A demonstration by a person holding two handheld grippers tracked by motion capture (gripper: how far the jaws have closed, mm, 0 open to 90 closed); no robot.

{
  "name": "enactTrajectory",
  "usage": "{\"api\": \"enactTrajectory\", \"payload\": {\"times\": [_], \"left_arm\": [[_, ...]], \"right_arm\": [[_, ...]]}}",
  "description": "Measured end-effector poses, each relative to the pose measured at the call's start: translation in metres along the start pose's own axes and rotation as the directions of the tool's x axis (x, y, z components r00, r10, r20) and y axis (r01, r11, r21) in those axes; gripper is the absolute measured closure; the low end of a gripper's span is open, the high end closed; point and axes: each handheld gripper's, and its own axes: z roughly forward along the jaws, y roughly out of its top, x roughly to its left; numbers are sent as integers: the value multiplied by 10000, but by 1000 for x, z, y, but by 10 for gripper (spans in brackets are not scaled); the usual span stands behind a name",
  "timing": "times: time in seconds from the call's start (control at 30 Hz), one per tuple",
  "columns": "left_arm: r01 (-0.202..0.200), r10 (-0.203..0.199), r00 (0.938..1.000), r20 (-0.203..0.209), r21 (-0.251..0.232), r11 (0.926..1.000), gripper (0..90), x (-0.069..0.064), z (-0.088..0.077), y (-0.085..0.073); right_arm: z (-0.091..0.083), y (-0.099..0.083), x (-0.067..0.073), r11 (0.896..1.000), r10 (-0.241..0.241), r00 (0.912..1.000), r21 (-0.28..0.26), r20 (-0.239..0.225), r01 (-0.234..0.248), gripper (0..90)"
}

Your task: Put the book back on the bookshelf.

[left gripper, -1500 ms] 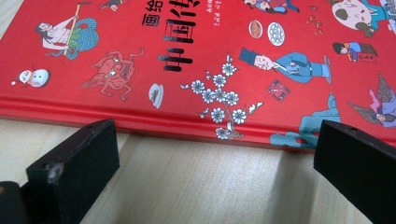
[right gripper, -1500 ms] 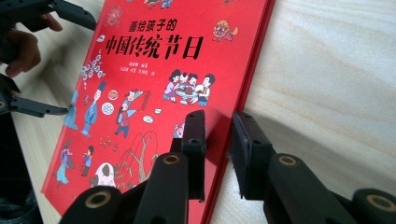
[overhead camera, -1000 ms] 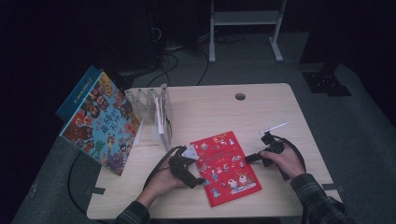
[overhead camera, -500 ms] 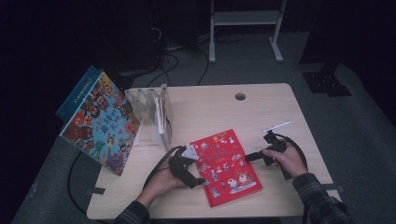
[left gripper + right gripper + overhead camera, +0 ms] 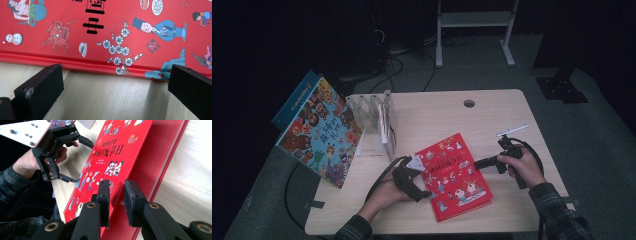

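Little had moved since a second before: the right hand-held gripper (image 5: 479,163) had drawn a shade nearer the right edge of the red picture book (image 5: 453,176), while the left hand-held gripper (image 5: 426,182) sat at the same spot by the book's left edge. That book lay flat on the bench (image 5: 437,112), front and centre, tilted a little, with its long edges facing the two hands. It looked a thin hardback: stiff boards, light enough for one grip, with a glossy cover likely to slide on the wood, so a hold across a free board edge seemed surer than any push on the face. In the right gripper view the cover appeared raised along one side, showing the plain red inside board (image 5: 160,167); the right jaws stood only narrowly apart, pointing at that edge with nothing pinched between them. In the left gripper view the jaws stood wide, either side of bare wood just short of the book's grooved spine edge (image 5: 100,66), holding nothing. At the bench's far left a large illustrated book (image 5: 319,132) leaned beside a clear book rack (image 5: 377,120). Black Chinese characters ran across the red cover (image 5: 110,146), too small to read with confidence.
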Motion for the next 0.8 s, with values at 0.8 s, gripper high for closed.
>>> {"api": "enactTrajectory", "payload": {"times": [0.8], "left_arm": [[-56,56,10000,-31,16,10000,0,0,1,1]], "right_arm": [[17,10,34,9933,-831,9933,740,-798,890,712]]}}
